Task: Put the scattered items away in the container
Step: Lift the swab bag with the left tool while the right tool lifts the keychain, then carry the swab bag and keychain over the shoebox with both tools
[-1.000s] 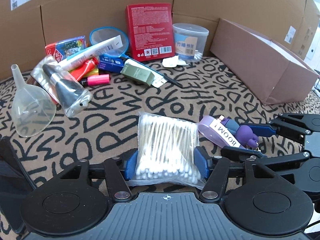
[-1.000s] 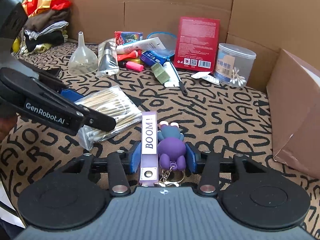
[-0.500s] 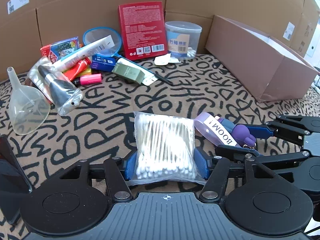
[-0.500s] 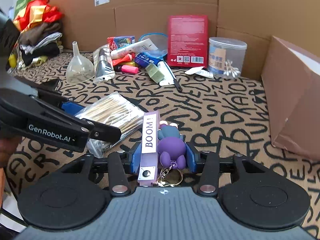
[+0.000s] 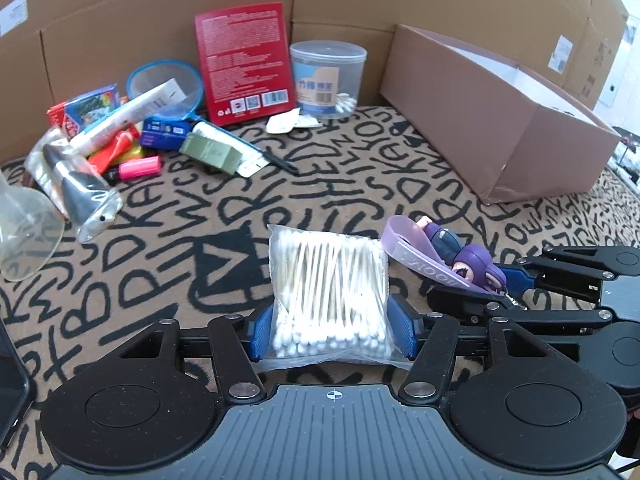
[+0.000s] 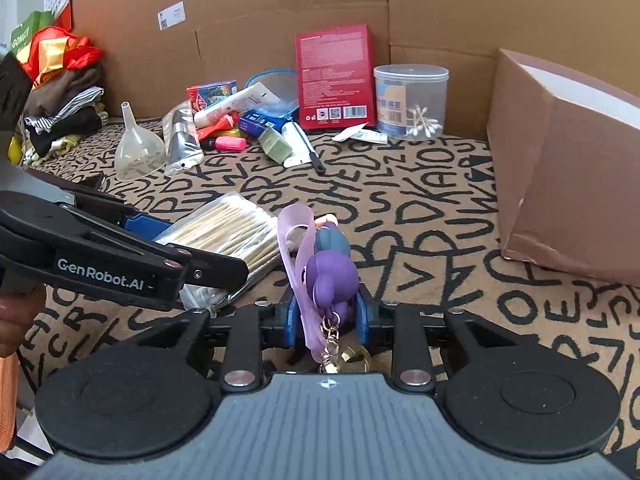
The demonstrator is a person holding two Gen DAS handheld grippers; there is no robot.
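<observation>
My left gripper (image 5: 330,330) is shut on a clear bag of cotton swabs (image 5: 328,292) and holds it just above the patterned mat. The bag also shows in the right wrist view (image 6: 224,236). My right gripper (image 6: 326,314) is shut on a purple figure keychain (image 6: 330,276) with a lilac strap, lifted and tilted. The keychain shows in the left wrist view (image 5: 452,256) to the right of the bag. The open brown cardboard box (image 5: 492,120) stands at the right, also in the right wrist view (image 6: 560,168).
A pile lies at the back left: red box (image 5: 244,68), clear swab tub (image 5: 326,76), blue net (image 5: 164,84), white tube (image 5: 128,116), green packet (image 5: 210,152), pink marker (image 5: 138,168), foil pouch (image 5: 76,188), clear funnel (image 6: 138,148). Folded clothes (image 6: 60,112) lie far left. Cardboard walls stand behind.
Both grippers have lifted and pulled back with their loads. The right gripper has closed tighter on the keychain, which turned on edge and rose from the mat.
</observation>
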